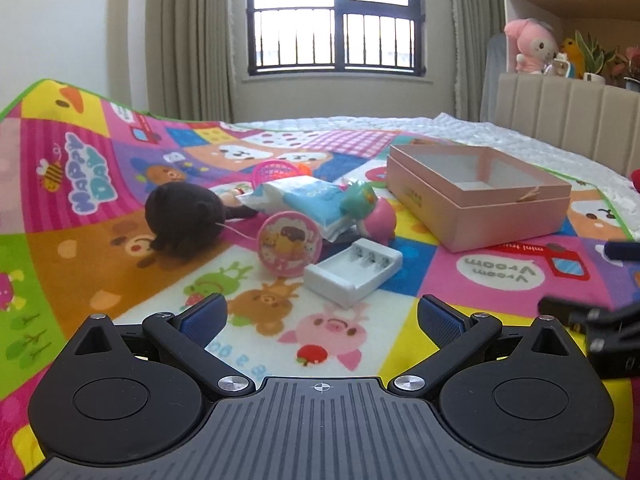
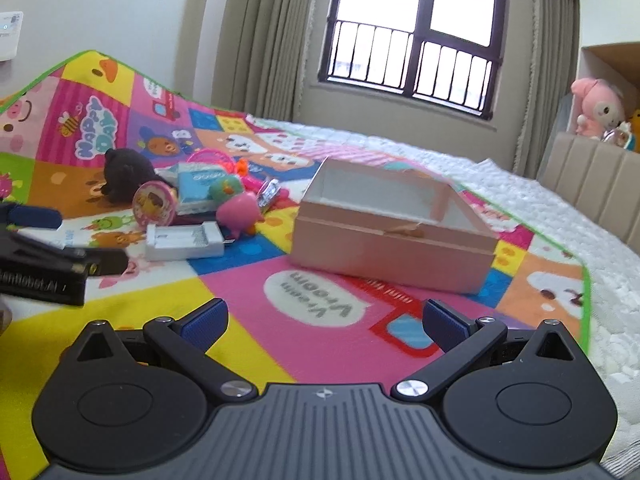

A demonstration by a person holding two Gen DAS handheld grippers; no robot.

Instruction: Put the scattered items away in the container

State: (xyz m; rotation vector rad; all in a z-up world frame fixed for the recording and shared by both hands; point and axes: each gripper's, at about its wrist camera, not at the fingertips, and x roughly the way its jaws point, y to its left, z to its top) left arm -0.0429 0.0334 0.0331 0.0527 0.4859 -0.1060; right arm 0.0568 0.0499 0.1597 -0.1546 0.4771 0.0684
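Left gripper (image 1: 322, 316) and right gripper (image 2: 325, 320), jaws spread wide and empty, above a patterned mat (image 1: 500, 276). Pink open box (image 1: 478, 196) lies far right; white battery charger (image 1: 354, 270), round pink tin (image 1: 289, 245) and brown plush (image 1: 184, 216) are clustered to its left.

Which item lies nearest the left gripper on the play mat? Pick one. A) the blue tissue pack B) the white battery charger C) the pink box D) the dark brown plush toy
B: the white battery charger lies just ahead of the open left gripper, closer than everything else in the pile.
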